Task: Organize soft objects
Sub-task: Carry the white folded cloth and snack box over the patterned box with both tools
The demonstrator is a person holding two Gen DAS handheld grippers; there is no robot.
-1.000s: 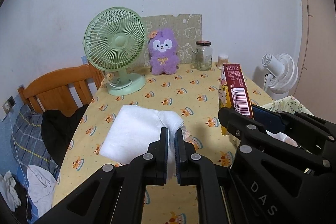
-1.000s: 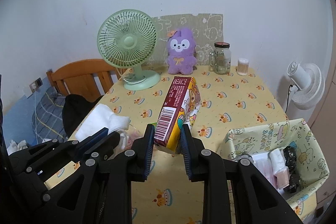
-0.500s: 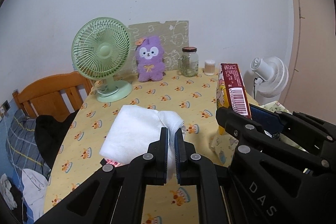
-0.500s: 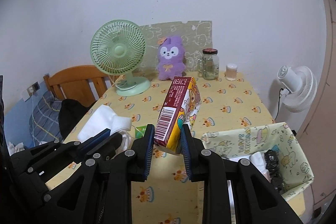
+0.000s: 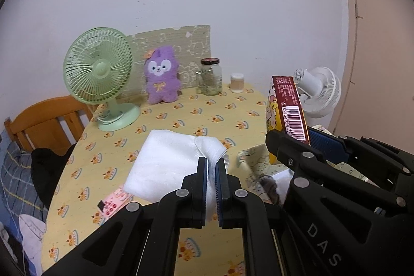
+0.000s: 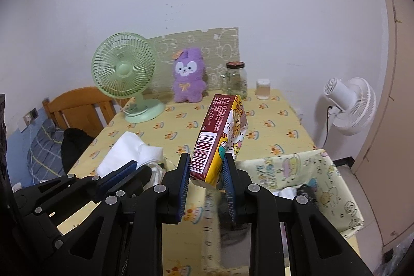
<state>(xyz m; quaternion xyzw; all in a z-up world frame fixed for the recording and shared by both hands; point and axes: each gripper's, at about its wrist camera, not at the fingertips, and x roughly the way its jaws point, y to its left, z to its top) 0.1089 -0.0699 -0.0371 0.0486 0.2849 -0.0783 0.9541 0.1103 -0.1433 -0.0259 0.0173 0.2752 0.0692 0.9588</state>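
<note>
Yellow table [image 5: 165,118] | left tongs [image 5: 211,167] pinch towel [image 5: 165,159] | right tongs [image 6: 205,167] clamp box [image 6: 220,136]; bin [image 6: 323,172] clear only there

Two grippers are in sight: the left gripper [image 5: 211,167] and the right gripper [image 6: 206,167]. Between the right one's fingers is one printed carton [image 6: 220,136]; between the left one's, one white towel [image 5: 168,162]. Ahead of both stand two fans, one green desk fan [image 5: 99,69] and one white fan [image 6: 349,105] off to the right. One purple plush toy [image 5: 161,79], one glass jar [image 5: 211,76] and one small lidded cup [image 5: 237,82] sit beyond. One fabric bin [image 6: 305,172] lies right of the right gripper, and one wooden chair [image 5: 44,120] far left.
</note>
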